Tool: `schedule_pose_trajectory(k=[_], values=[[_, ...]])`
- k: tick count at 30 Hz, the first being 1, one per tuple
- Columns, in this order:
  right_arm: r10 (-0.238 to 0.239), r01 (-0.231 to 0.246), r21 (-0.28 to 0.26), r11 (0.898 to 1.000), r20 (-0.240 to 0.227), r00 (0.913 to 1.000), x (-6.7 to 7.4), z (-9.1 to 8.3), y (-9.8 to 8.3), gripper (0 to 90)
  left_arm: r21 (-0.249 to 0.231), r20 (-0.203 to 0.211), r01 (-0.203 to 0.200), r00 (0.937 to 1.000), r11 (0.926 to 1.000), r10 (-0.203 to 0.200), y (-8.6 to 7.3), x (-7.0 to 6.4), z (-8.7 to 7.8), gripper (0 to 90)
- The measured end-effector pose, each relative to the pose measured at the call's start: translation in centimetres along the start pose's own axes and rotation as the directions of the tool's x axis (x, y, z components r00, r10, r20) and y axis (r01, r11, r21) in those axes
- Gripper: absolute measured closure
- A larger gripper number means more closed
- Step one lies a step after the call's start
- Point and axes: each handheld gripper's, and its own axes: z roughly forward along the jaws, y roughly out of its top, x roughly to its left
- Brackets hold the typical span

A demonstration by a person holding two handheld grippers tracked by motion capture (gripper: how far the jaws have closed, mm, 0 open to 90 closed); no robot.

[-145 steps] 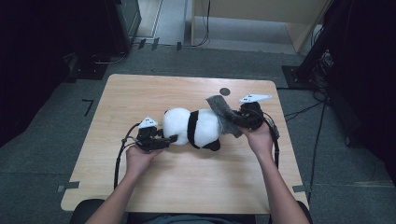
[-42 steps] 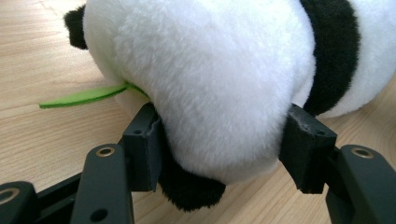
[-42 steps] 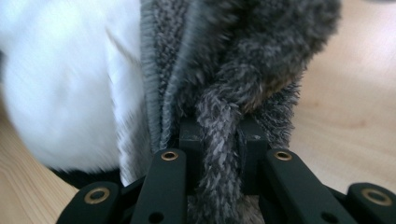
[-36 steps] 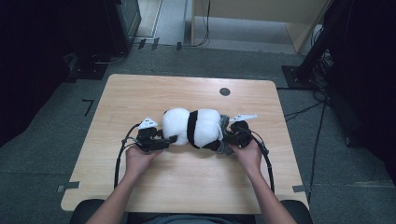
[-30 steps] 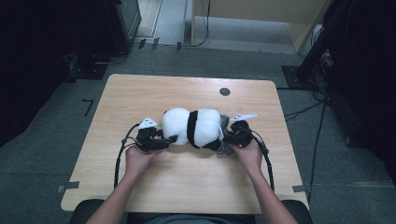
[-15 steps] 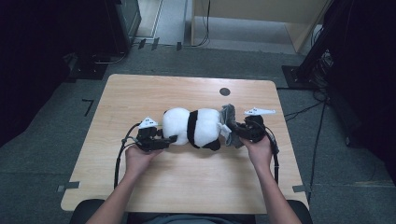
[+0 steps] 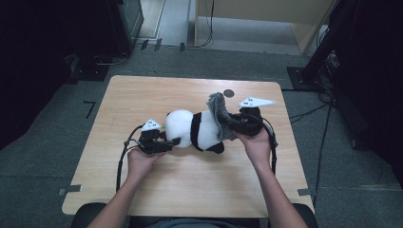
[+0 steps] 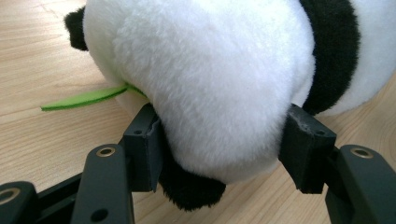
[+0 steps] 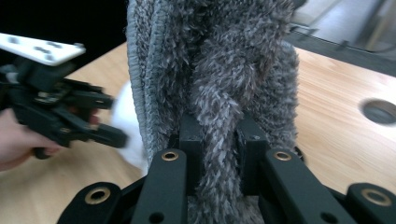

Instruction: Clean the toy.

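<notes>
1. The right gripper [image 9: 219, 135] has its jaws clamped tight on a fold of grey shaggy cloth [image 9: 224, 60]; in the right gripper view the pile squeezes up between the two black pads, and the cloth rises toward 12 o'clock, hiding most of what lies behind it.
2. The left gripper [image 8: 224, 140] has its jaws half apart, pressed into both flanks of the toy panda [image 8: 210, 79]; the white plush bulges between the pads, so it grips the toy.
3. The left gripper view alone shows a thin green felt leaf [image 8: 84, 98] sticking out from under the panda toward 9 o'clock, flat on the wood; a black paw sits below the white body at 6 o'clock.
4. The high view alone gives the layout: the panda [image 7: 195, 130] lies on its side near the middle of the wooden table [image 7: 142, 95], the left gripper [image 7: 164, 142] at its 9 o'clock end, the right gripper [image 7: 237, 124] at its 3 o'clock end, holding the cloth [image 7: 219, 114] up against the toy's rear.
5. A small dark round hole [image 7: 229, 93] sits in the tabletop at 12 o'clock from the cloth; the right gripper view shows it too.
6. Count: one panda, one cloth, one leaf, one hole, two grippers, two hands.
</notes>
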Motion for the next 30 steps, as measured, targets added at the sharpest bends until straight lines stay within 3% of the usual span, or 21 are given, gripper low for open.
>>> schedule_pose_trajectory(k=[6,14,24,30], values=[[-0.051,0.053,0.031,0.998,-0.083,0.9953,2.9,2.4,1.3,77.4,0.001,0.001,0.002,1.0000,1.0000,-0.002,0.0,0.0,0.0,38.9],[-0.067,0.082,0.093,0.992,-0.150,0.9865,5.7,6.6,0.9,77.4,0.001,0.002,0.001,1.0000,1.0000,-0.001,0.0,0.0,-0.1,38.8],[-0.056,0.080,0.141,0.987,-0.168,0.9843,7.0,9.5,-1.0,77.3,-0.001,0.002,0.006,1.0000,1.0000,-0.006,0.0,0.0,-0.1,38.8],[-0.053,0.077,0.134,0.988,-0.175,0.9831,6.5,10.1,-2.4,77.3,-0.002,0.003,0.005,1.0000,1.0000,-0.005,-0.2,0.0,0.0,38.9]])
